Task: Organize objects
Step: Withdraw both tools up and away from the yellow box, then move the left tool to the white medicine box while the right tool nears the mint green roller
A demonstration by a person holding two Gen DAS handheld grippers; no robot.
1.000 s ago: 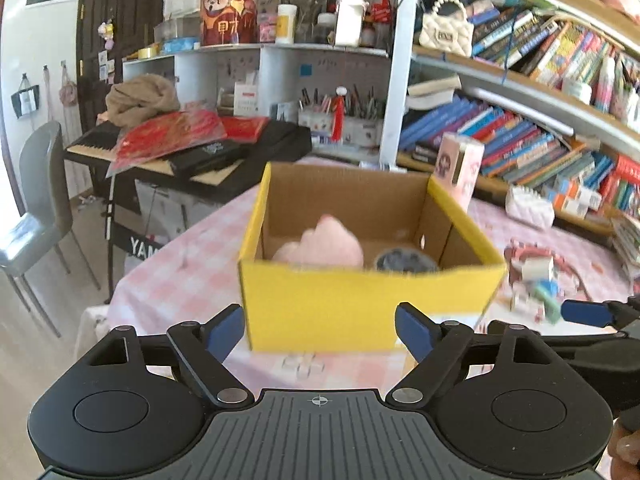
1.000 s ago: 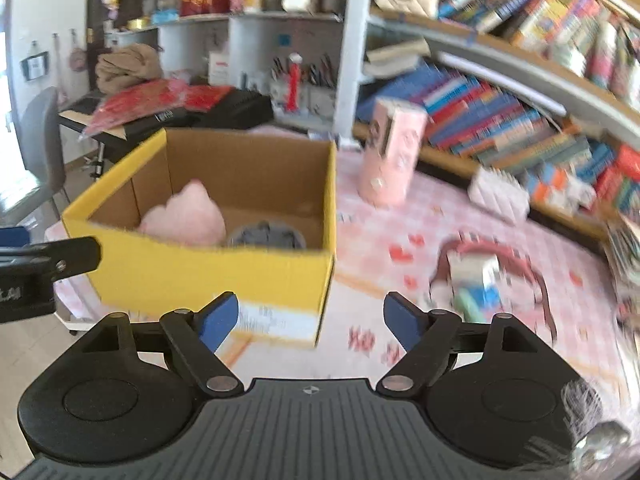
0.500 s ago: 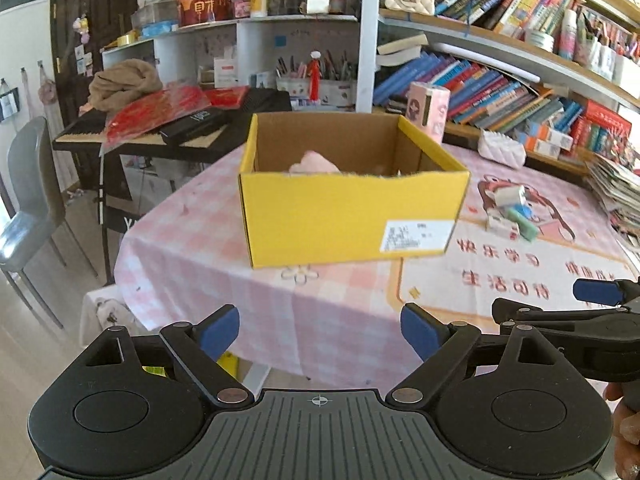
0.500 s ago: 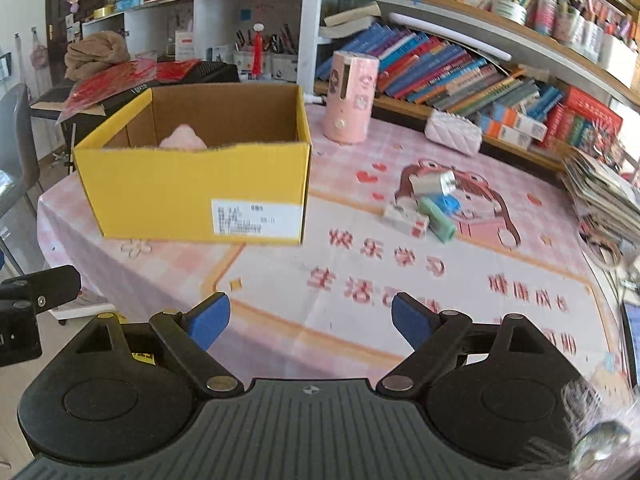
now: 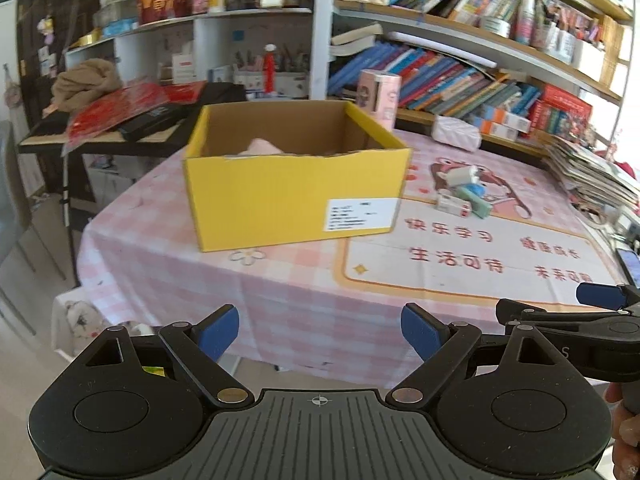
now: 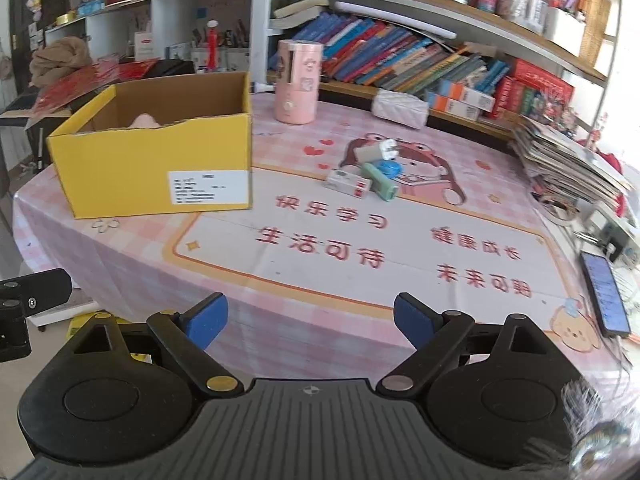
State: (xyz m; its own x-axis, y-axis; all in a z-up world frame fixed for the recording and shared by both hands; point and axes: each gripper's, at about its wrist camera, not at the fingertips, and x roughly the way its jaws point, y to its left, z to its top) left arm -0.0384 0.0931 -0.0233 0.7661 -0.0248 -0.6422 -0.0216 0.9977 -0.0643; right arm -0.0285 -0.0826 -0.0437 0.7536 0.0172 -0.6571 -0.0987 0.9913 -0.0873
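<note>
Both grippers [image 5: 320, 330] [image 6: 310, 318] gape empty off the table's [image 6: 320, 344] bare near edge.

Bright daylight — fisheye-warped, slightly soft

Bookshelf [image 6: 420, 56] crammed with books, phone [image 6: 604, 292], magazine stack [image 6: 568, 168]

Left hand-held gripper [image 5: 320, 330]: jaws spread wide, blue fingertips [image 5: 219, 330] well apart with nothing between them, pointing forward and tilted downward. Right hand-held gripper [image 6: 307, 320]: the jaws have just been opening and now stand equally wide and empty, at a like downward tilt; its blue-tipped finger also shows at the right edge of the left wrist view. Part of the hand [image 5: 626, 436] that carries the right gripper is visible at that view's lower right corner.
</note>
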